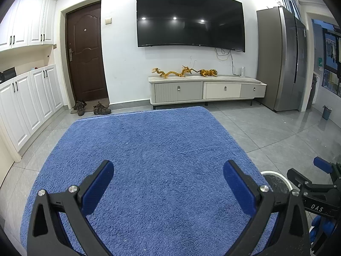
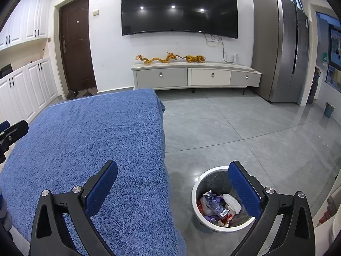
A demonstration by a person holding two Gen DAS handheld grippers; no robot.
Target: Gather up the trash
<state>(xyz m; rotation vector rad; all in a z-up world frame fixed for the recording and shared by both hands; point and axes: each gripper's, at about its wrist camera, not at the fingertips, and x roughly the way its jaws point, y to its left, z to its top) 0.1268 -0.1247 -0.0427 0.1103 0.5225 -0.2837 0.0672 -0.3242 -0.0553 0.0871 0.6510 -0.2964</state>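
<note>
A white-rimmed round trash bin point(image 2: 197, 188) stands on the grey floor beside the blue-towel-covered table point(image 2: 96, 132). It holds crumpled wrappers and a white tissue point(image 2: 217, 207). My right gripper point(image 2: 173, 171) is open and empty, above the table's right edge and the bin. My left gripper point(image 1: 168, 171) is open and empty over the blue towel point(image 1: 149, 149). The bin's rim point(image 1: 275, 173) shows in the left wrist view, mostly hidden behind my right gripper's body point(image 1: 315, 189). No loose trash shows on the towel.
A TV stand point(image 1: 206, 89) with gold figurines stands under a wall TV point(image 1: 189, 19). A fridge point(image 1: 281, 59) stands at right, white cabinets point(image 1: 29, 98) at left, shoes point(image 1: 91, 107) by the brown door, and a small blue bin point(image 2: 329, 109) at far right.
</note>
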